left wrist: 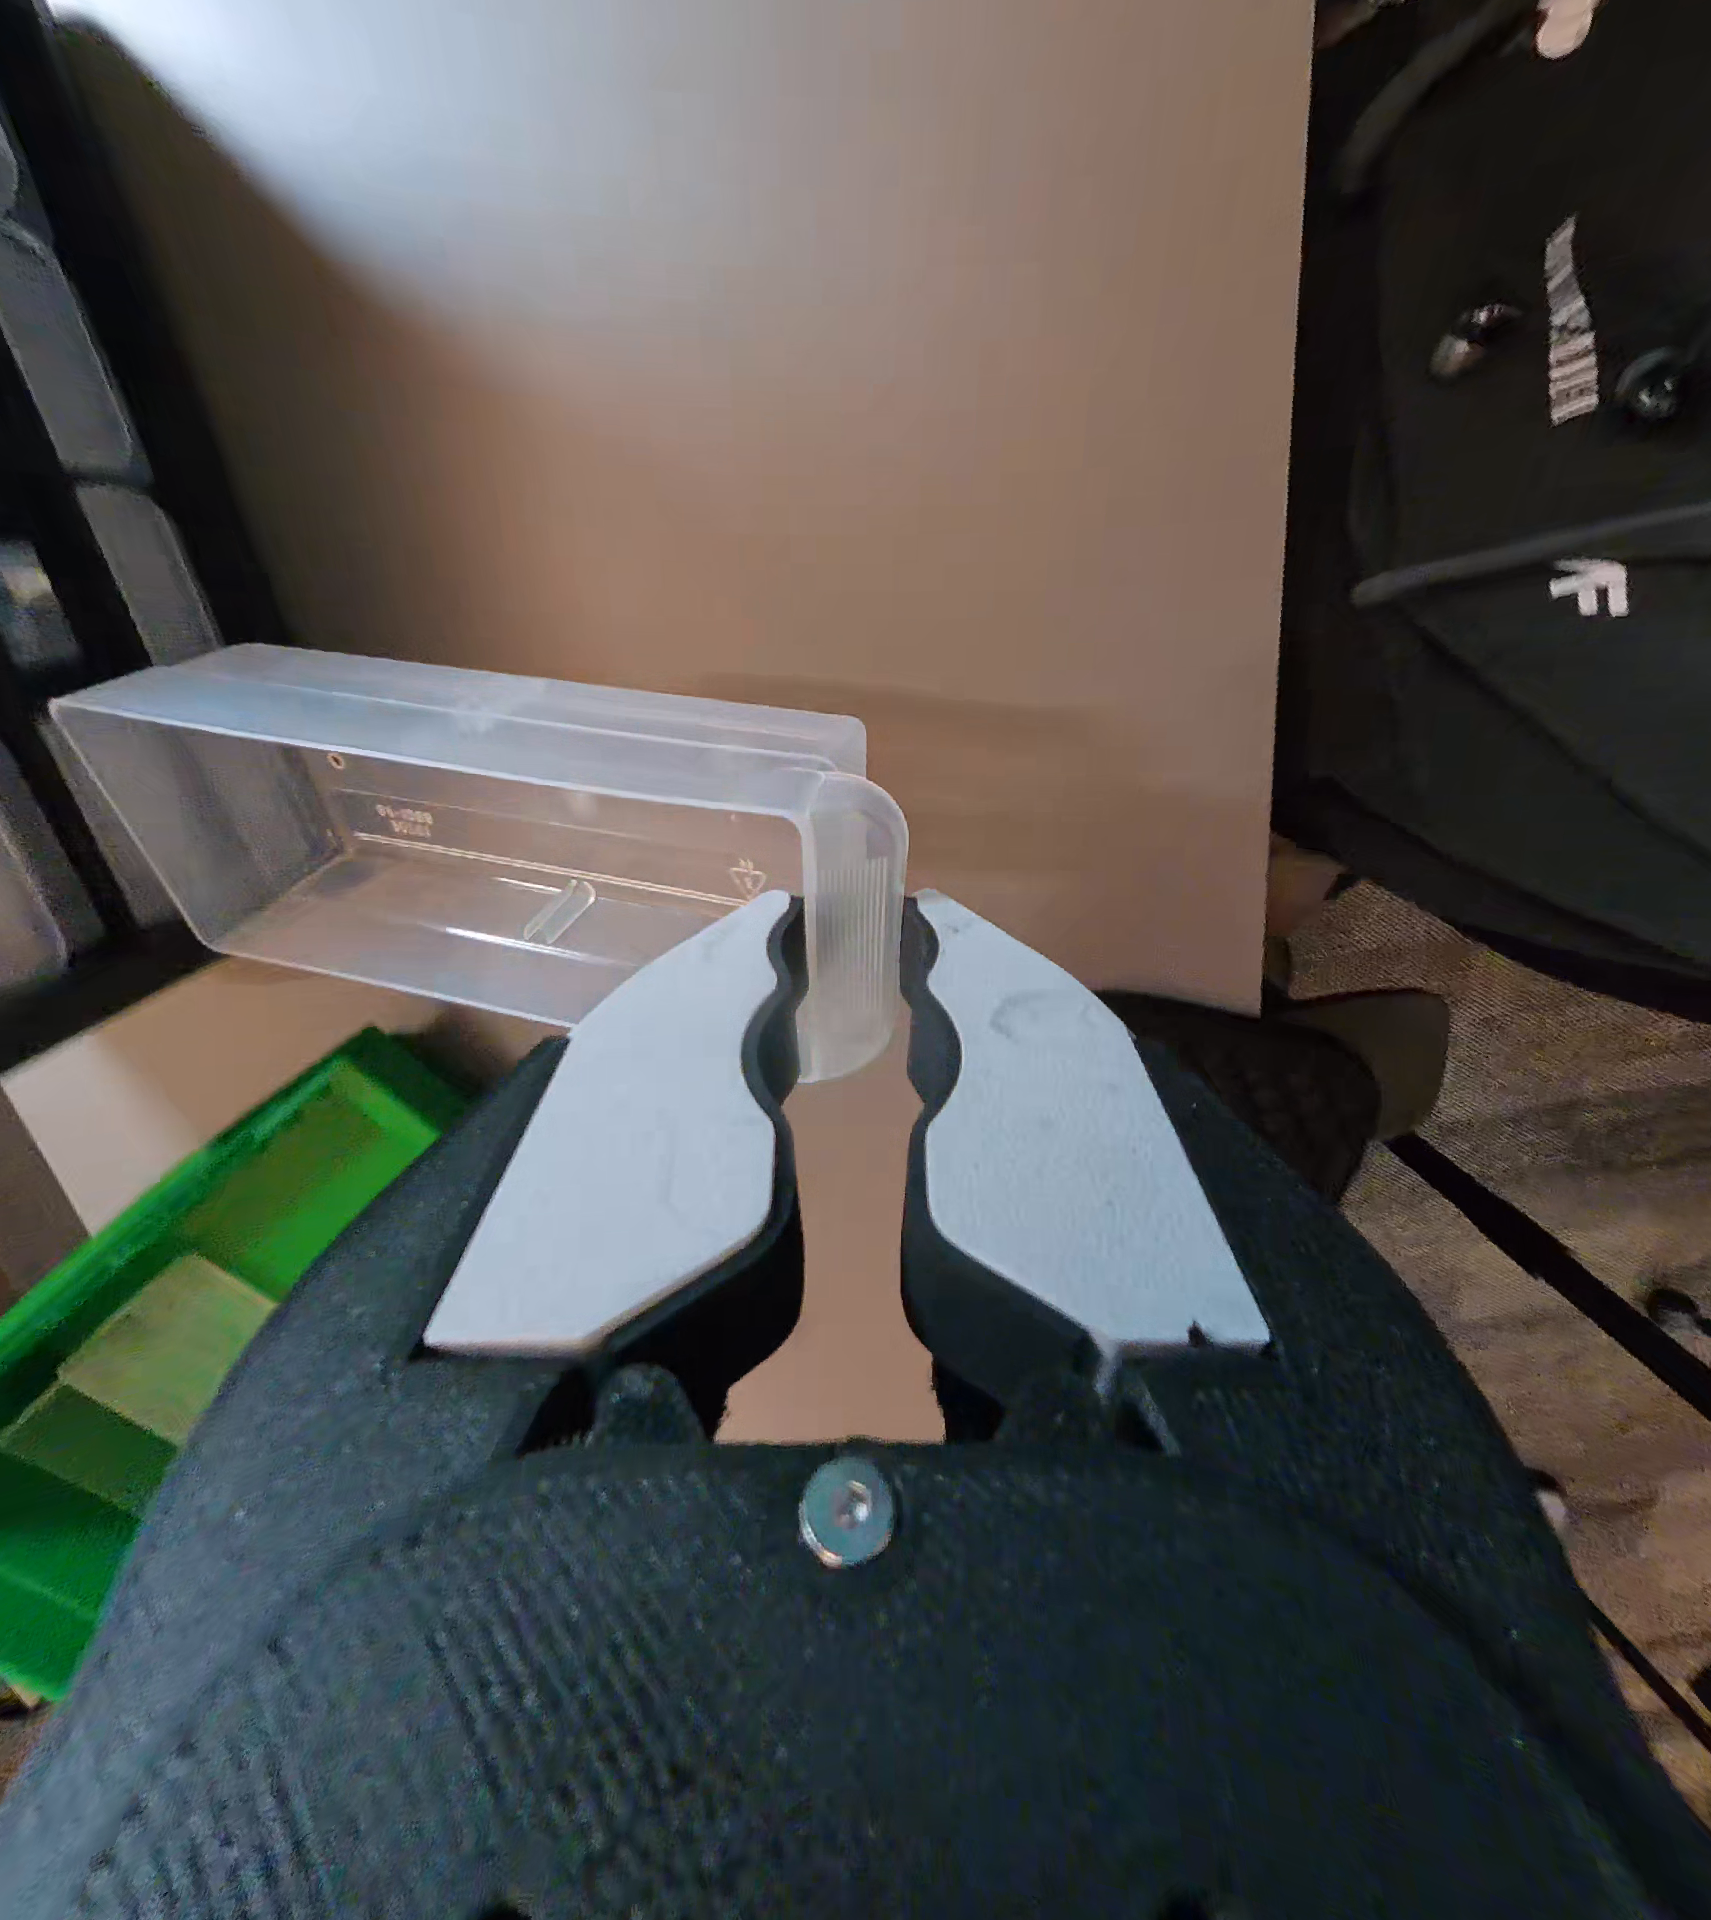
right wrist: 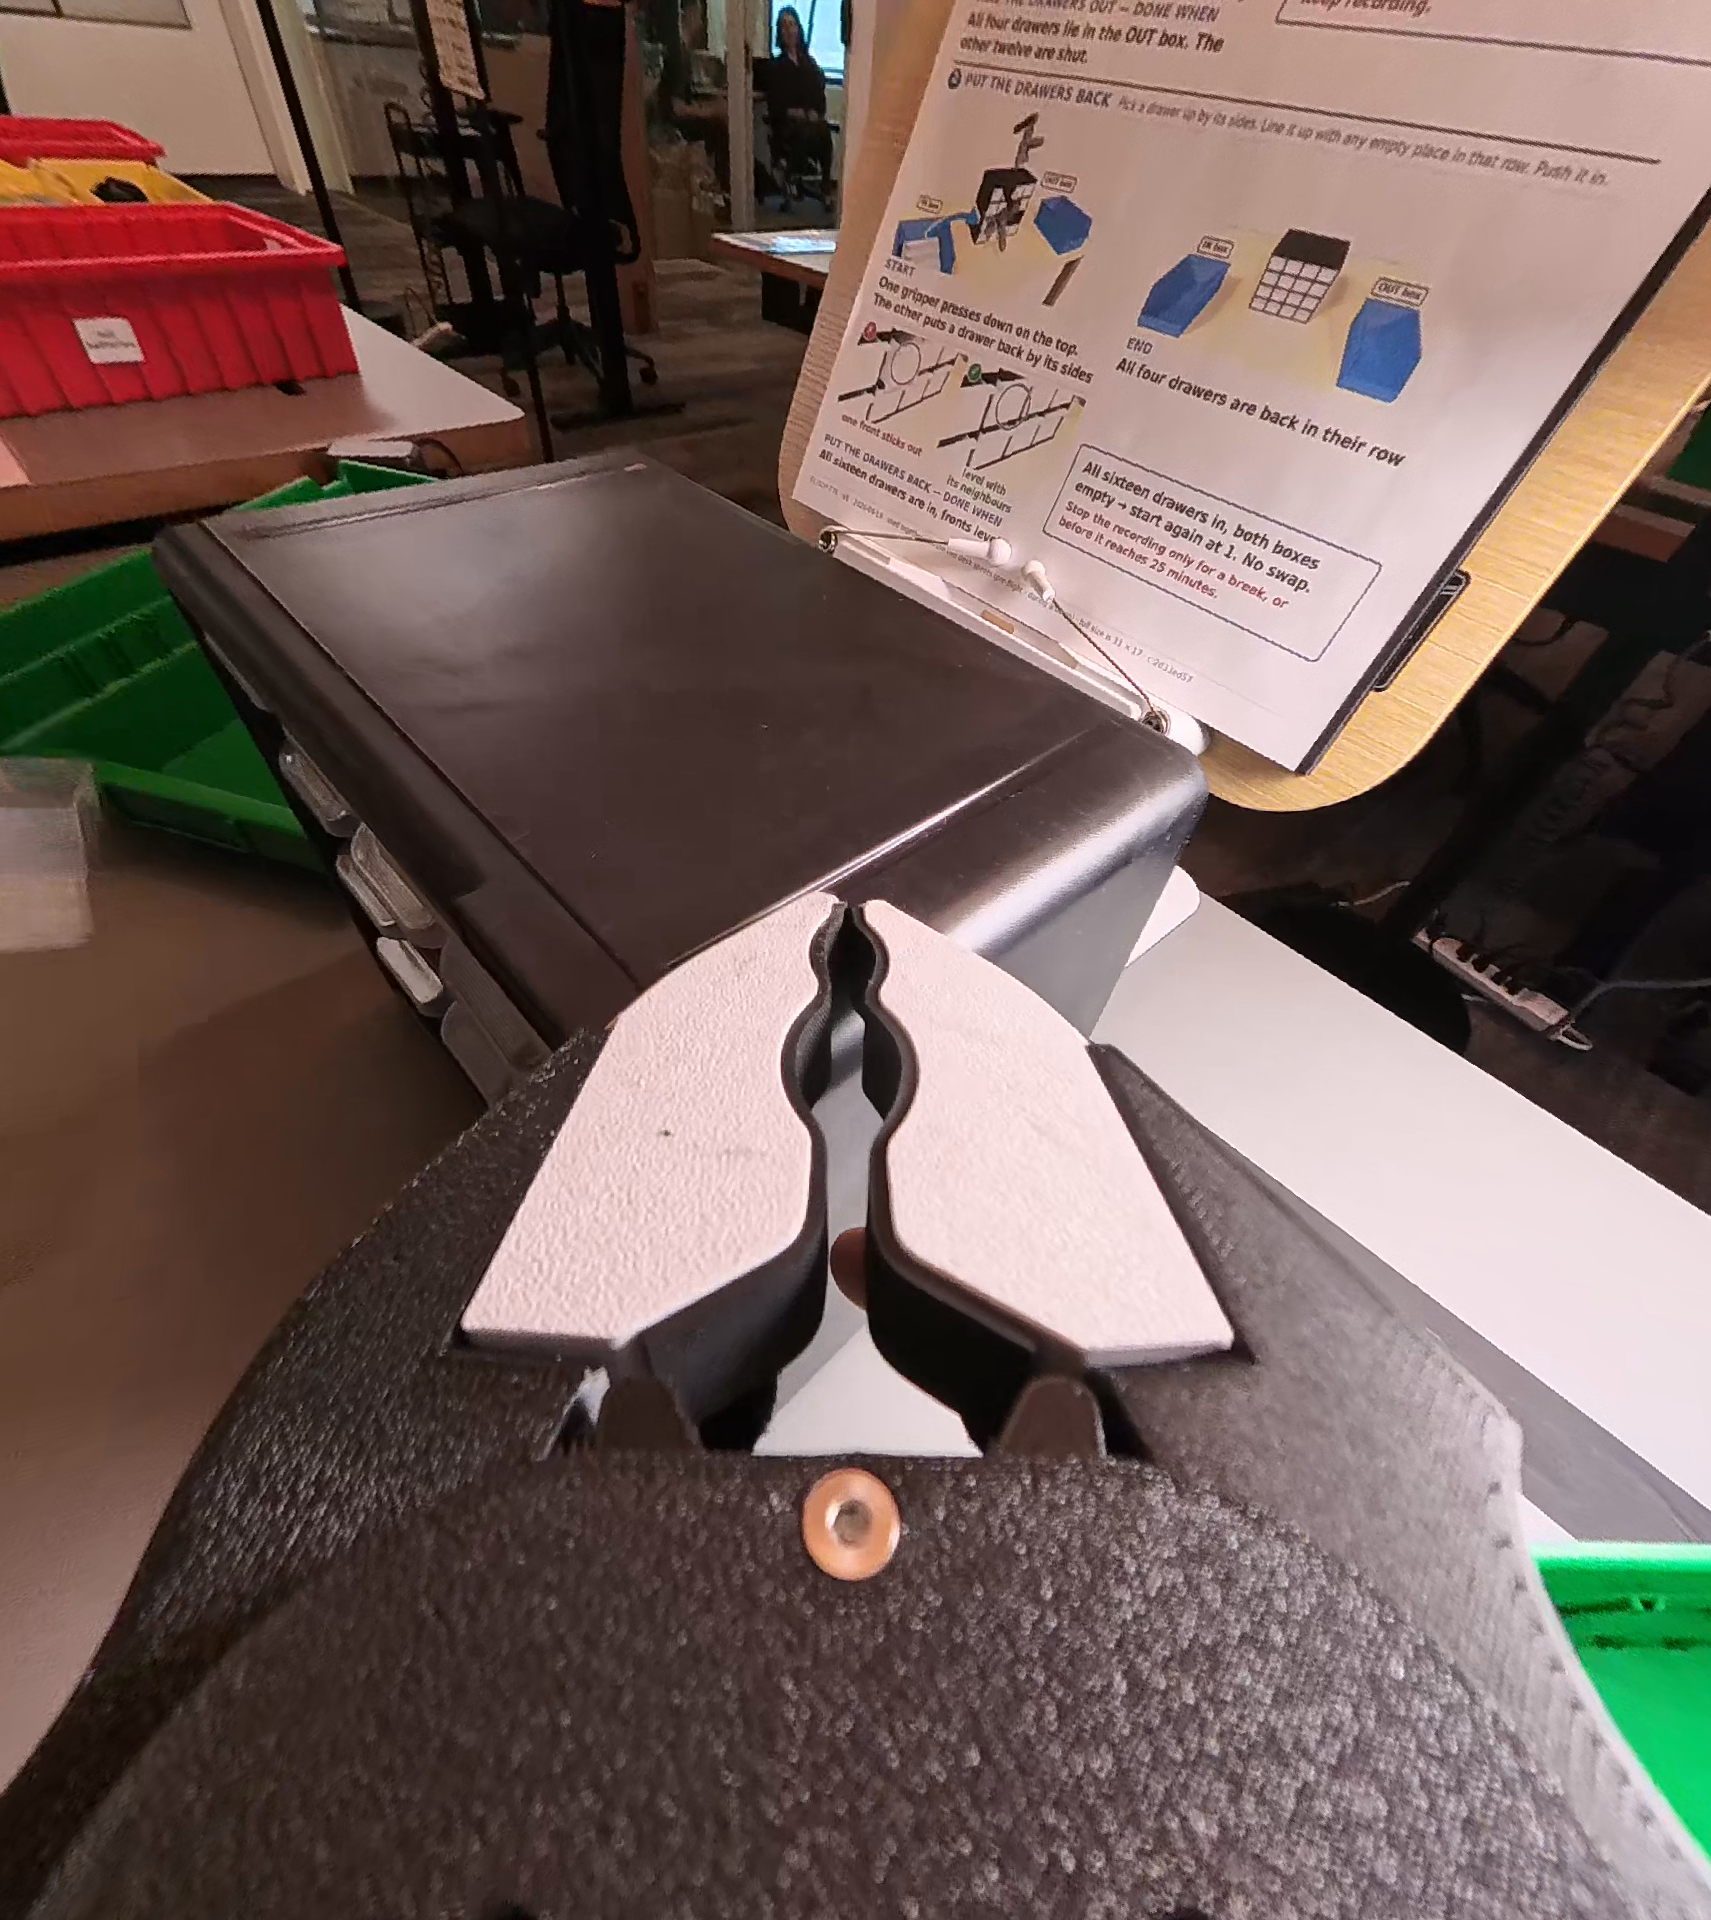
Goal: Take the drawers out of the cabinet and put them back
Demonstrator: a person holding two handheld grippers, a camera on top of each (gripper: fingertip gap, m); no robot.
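left gripper (left wrist: 848,977): mine, clamped on the ribbed pull tab of a clear drawer (left wrist: 435,831). The drawer hangs out ahead and to the left of the fingers, clear of the table, and looks empty.
cabinet, left cam: the black cabinet (left wrist: 9,520) sits off to the far left of this gripper, frosted drawer fronts showing. The drawer I'm holding is fully out of it.
green bin (left wrist: 155,1340): low left, just under and beside the gripper.
right gripper (right wrist: 851,925): fingers pinched together with nothing in them, tips down at the near edge of the cabinet's top (right wrist: 643,675), so I reckon I'm bracing it.
progress: at least one drawer is out and in the air. Can't tell if it's heading for the bin or back into a slot, and neither cam shows the whole front, so no count of what's left.
only on left cam: the grip on the tab and the drawer's inside.
only on right cam: the lid, a few drawer tabs (right wrist: 383,883) left of the fingers, the instruction sheet (right wrist: 1246,343) behind the cabinet, and red bins (right wrist: 103,301) far left.
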